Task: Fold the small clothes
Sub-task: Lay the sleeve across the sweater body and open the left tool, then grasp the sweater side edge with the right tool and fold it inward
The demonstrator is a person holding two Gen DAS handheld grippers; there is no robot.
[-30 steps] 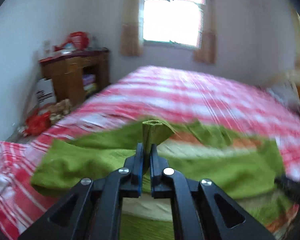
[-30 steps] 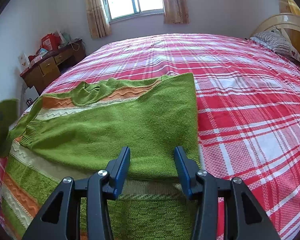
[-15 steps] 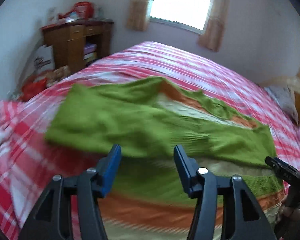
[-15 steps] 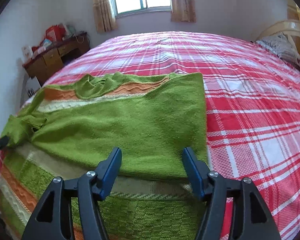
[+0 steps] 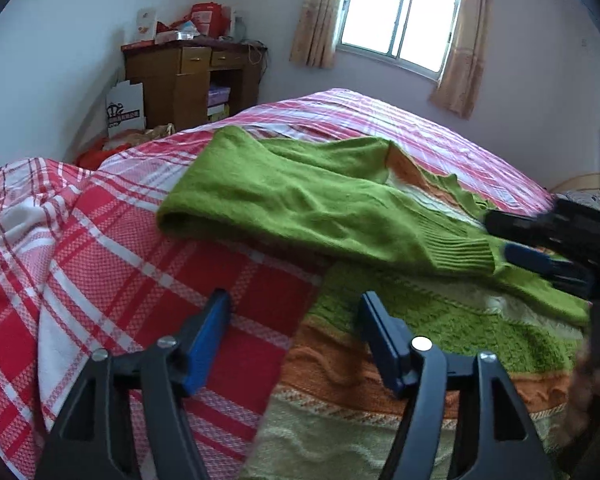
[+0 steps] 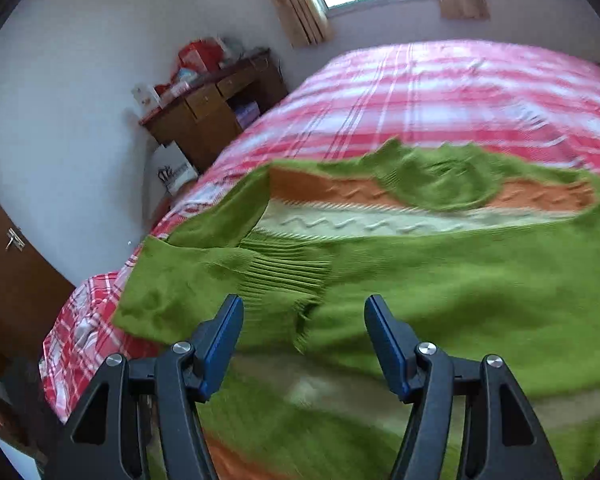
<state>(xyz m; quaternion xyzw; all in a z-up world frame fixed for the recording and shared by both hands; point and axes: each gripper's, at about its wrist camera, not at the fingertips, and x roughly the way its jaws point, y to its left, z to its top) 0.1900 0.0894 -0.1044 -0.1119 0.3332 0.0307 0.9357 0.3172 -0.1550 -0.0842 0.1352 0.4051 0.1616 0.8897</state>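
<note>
A green knit sweater [image 5: 300, 200] with orange and cream bands lies flat on the red plaid bed [image 5: 100, 240]. One sleeve is folded across its body, and the ribbed cuff [image 5: 460, 252] rests near the middle. My left gripper [image 5: 294, 298] hovers over the sweater's lower left edge. Its jaws are opening and nothing is between them. In the right wrist view, my right gripper [image 6: 304, 300] stands open just above the folded sleeve's cuff [image 6: 288, 272] on the sweater [image 6: 460, 280], with no cloth between the pads. It also shows at the right of the left wrist view as the right gripper [image 5: 504, 238].
A wooden desk [image 5: 188, 76] piled with red items stands against the wall left of the bed, with a white bag [image 5: 126, 110] beside it. A curtained window [image 5: 400, 28] is on the far wall. A brown door [image 6: 12, 280] is at the left. The plaid cover [image 6: 420, 92] stretches beyond the sweater.
My left gripper let go of the sleeve cuff and opened; the sleeve now lies across the sweater. The left gripper dropped toward the hem. My right gripper swung left to the cuff and opened wider.
</note>
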